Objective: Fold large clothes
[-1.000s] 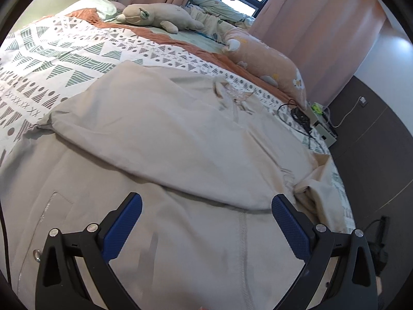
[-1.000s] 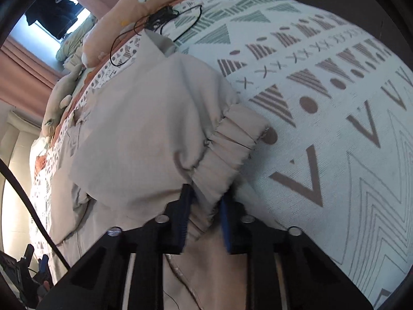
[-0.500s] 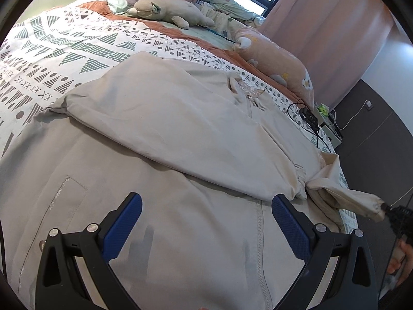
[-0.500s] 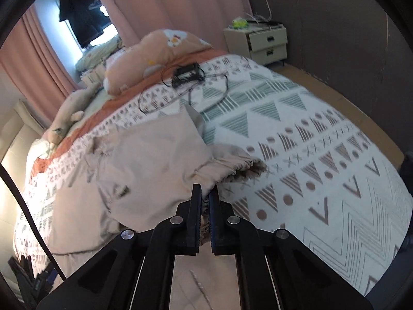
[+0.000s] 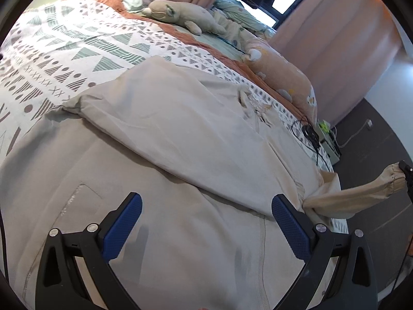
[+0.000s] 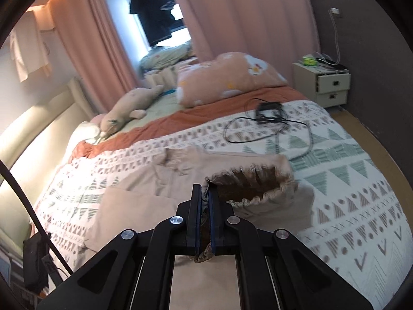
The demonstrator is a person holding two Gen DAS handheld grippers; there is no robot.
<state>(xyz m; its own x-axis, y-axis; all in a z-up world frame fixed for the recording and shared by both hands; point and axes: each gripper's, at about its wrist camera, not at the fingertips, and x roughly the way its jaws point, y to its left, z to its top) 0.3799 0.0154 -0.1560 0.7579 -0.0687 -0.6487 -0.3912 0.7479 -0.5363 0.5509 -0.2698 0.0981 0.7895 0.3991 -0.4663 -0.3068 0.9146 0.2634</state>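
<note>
Beige cotton fills most of what I see: a large jacket (image 5: pixel 160 139) spread across the bed (image 5: pixel 77 41), over a patterned quilt. My left gripper (image 5: pixel 206 222) hangs above the jacket's body, its blue jaws wide apart with nothing between them. My right gripper (image 6: pixel 204 206) has its jaws pressed together on the elastic cuff (image 6: pixel 247 183) of one sleeve (image 5: pixel 356 193), lifted clear of the bed, the cuff gaping open towards my camera. From the left wrist view that sleeve stretches to the frame's edge, where the right gripper is mostly cut off. The jacket's near hem lies below both views.
</note>
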